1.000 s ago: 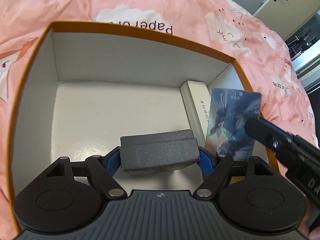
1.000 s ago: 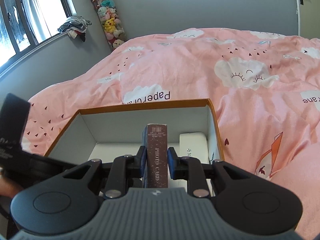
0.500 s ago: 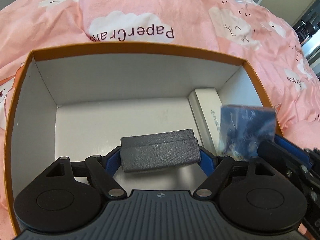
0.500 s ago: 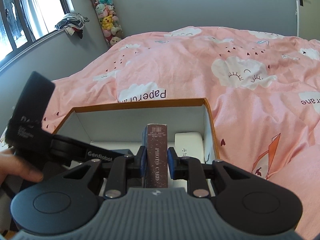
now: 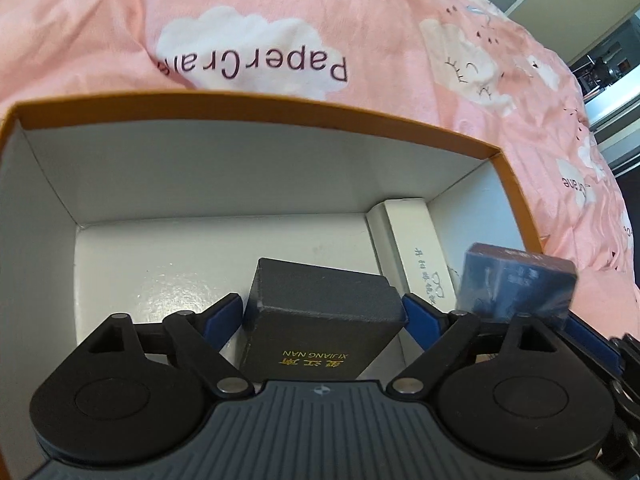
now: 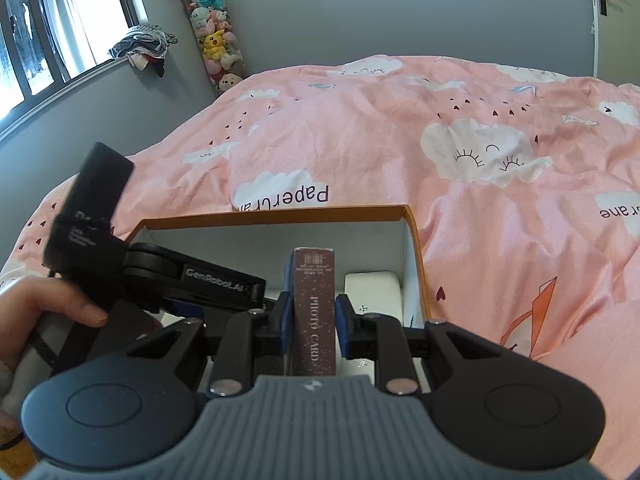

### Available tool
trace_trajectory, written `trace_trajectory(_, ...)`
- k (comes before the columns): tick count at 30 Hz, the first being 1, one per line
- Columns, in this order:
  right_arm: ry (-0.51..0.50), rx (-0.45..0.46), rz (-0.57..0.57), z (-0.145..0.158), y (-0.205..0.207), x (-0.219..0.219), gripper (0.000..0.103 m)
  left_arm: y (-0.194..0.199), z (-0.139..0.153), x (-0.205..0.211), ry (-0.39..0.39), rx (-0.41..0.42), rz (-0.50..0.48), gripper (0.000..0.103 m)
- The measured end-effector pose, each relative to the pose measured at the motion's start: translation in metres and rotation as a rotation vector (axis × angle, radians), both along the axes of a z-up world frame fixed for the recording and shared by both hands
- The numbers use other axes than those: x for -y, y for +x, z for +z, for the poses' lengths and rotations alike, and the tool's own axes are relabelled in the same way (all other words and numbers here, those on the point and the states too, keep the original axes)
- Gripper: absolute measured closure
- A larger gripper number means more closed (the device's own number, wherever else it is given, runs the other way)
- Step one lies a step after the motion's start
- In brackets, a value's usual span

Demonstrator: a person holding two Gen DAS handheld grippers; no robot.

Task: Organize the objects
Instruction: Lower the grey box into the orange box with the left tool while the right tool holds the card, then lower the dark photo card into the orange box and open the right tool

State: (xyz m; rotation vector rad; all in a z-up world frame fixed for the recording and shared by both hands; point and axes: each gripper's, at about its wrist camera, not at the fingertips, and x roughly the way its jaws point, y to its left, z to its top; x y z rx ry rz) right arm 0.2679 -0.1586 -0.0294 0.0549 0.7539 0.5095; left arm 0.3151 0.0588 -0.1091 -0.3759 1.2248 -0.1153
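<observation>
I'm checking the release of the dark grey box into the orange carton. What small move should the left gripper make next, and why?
Probably lift the left gripper straight up and clear. Its jaws are opening, with gaps showing beside the dark grey box, which looks tipped inside the orange carton beside the white box.

The dark box (image 5: pixel 320 320) reads "XIJIANG NAN"; the card box (image 6: pixel 314 312) "PHOTO CARD"; the left gripper (image 6: pixel 216 280) "GenRobot.AI"; the duvet (image 5: pixel 280 20) "PaperCrane".
</observation>
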Motion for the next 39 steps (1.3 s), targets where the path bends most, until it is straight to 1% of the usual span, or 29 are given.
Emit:
trace_trajectory(2,-0.001,-0.003,0.001,-0.001,0.001,0.000,0.079,-0.001,0.001,-0.002,-0.002,0.022,0.031,0.000)
trace_trajectory(5,-0.009,-0.009,-0.002,-0.003,0.002,0.001,0.079,-0.002,0.003,-0.006,-0.032,0.064,0.061,0.000)
trace_trajectory(8,-0.015,-0.017,-0.002,-0.005,0.004,0.001,0.079,0.004,0.000,-0.011,-0.062,0.058,0.082,0.000)
trace_trajectory(10,-0.019,-0.020,0.001,-0.006,0.004,-0.001,0.079,0.007,-0.002,-0.013,-0.036,0.038,0.098,0.000)
trace_trajectory(11,-0.022,-0.021,0.005,-0.006,0.004,-0.001,0.079,0.006,-0.001,-0.014,-0.023,0.041,0.096,0.000)
trace_trajectory(13,-0.033,-0.026,0.006,-0.007,0.005,-0.003,0.079,0.002,0.003,-0.018,-0.022,0.055,0.111,0.000)
trace_trajectory(15,-0.061,-0.038,-0.003,-0.008,0.010,-0.005,0.079,0.000,0.006,-0.021,-0.007,0.025,0.093,0.001)
trace_trajectory(17,-0.088,-0.050,-0.007,-0.010,0.017,-0.010,0.079,-0.002,0.010,-0.021,0.028,0.017,0.050,0.023)
trace_trajectory(19,-0.103,-0.064,0.001,-0.010,0.024,-0.016,0.079,-0.006,0.012,-0.021,0.061,0.018,0.034,0.024)
trace_trajectory(20,-0.110,-0.080,0.003,-0.012,0.029,-0.020,0.079,-0.008,0.012,-0.023,0.063,0.011,0.036,0.026)
trace_trajectory(24,-0.141,-0.159,0.001,-0.022,0.050,-0.034,0.079,-0.008,0.005,-0.035,0.001,-0.019,0.056,0.042)
trace_trajectory(28,-0.156,-0.222,-0.016,-0.033,0.069,-0.044,0.079,-0.010,0.004,-0.038,-0.053,0.001,0.052,0.048)
trace_trajectory(30,-0.148,-0.253,-0.016,-0.038,0.076,-0.049,0.079,-0.009,0.004,-0.039,-0.055,0.006,0.048,0.050)
trace_trajectory(33,-0.102,-0.302,-0.016,-0.044,0.082,-0.051,0.079,-0.009,0.005,-0.039,-0.008,0.023,0.043,0.050)
trace_trajectory(34,-0.095,-0.307,-0.013,-0.045,0.082,-0.053,0.079,-0.009,0.005,-0.039,-0.003,0.027,0.039,0.050)
trace_trajectory(39,-0.055,-0.332,0.008,-0.047,0.090,-0.061,0.080,-0.008,0.004,-0.036,0.032,0.007,0.024,0.049)
